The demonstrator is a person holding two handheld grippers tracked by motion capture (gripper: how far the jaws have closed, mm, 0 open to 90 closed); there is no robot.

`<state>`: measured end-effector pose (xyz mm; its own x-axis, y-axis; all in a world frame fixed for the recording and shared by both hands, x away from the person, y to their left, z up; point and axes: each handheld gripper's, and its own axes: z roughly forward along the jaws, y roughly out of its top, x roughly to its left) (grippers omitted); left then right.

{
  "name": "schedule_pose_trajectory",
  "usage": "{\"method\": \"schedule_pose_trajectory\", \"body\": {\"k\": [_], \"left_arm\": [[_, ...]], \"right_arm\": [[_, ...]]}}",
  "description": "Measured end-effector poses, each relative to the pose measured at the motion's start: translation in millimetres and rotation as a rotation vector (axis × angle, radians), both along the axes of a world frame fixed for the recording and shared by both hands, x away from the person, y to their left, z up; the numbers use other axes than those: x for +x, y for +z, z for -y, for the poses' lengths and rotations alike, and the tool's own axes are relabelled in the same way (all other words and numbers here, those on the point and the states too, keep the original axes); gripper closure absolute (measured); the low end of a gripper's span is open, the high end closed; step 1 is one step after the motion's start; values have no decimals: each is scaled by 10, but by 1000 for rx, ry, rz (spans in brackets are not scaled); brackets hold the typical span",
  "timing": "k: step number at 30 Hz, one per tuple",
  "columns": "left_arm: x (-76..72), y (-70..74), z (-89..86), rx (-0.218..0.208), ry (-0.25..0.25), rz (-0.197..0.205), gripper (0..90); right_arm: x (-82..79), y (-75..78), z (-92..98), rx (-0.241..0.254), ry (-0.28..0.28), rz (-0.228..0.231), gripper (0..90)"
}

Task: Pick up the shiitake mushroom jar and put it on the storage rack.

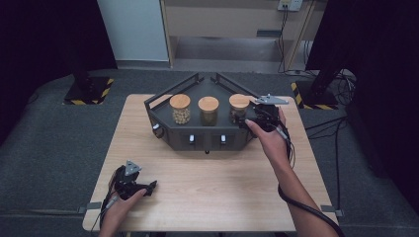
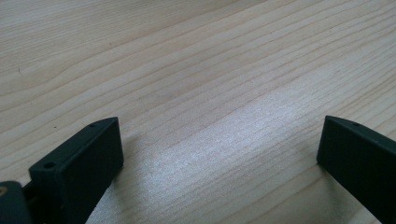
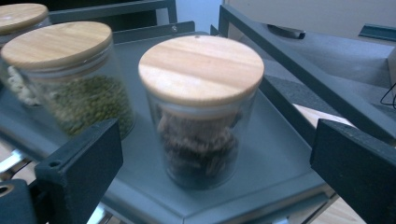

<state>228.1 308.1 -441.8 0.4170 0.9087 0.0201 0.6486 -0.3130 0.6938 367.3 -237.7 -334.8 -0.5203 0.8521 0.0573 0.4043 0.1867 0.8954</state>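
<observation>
- Jar with the dark filling point(image 3: 201, 112) is what your right gripper point(image 1: 251, 118) is lined up on: it stands on the right end of the dark tray point(image 3: 280, 154), straight ahead and framed between the jaws, wooden lid point(image 3: 201, 67) on.
- Right jaws are spread wide with nothing pinched; in the right gripper view the glass is a bit ahead of the tips, not touching either one.
- So I'd call this the approach step, grab not yet made.
- Next move, as I see it: push forward until the glass body sits between the pads, below the lid, then squeeze. Watch the tray's rail point(image 3: 299, 65) on that side, it's close.
- Neighbour jar with the green filling point(image 3: 79, 88) is just beside the target, so keep the jaw on that side from bumping it.
- Third jar, pale filling point(image 1: 180, 109), is farther along the same tray.
- Your left gripper point(image 2: 219, 154) is parked low over the bare table point(image 2: 187, 56), jaws apart and empty, near the front left corner in the high view. Leave it there.
</observation>
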Motion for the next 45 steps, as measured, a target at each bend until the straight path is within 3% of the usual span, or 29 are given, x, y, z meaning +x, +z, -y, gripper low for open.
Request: {"method": "schedule_pose_trajectory", "body": {"k": [11,31,45], "left_arm": [[-1,0,0,0,0,0,0],[0,0,0,0,0,0,0],[0,0,0,0,0,0,0]], "right_arm": [[-218,-70,162,11,30,12,13],[-347,-242,278,24,37,-22,15],[-488,-357,333,2,59,-42,16]]}}
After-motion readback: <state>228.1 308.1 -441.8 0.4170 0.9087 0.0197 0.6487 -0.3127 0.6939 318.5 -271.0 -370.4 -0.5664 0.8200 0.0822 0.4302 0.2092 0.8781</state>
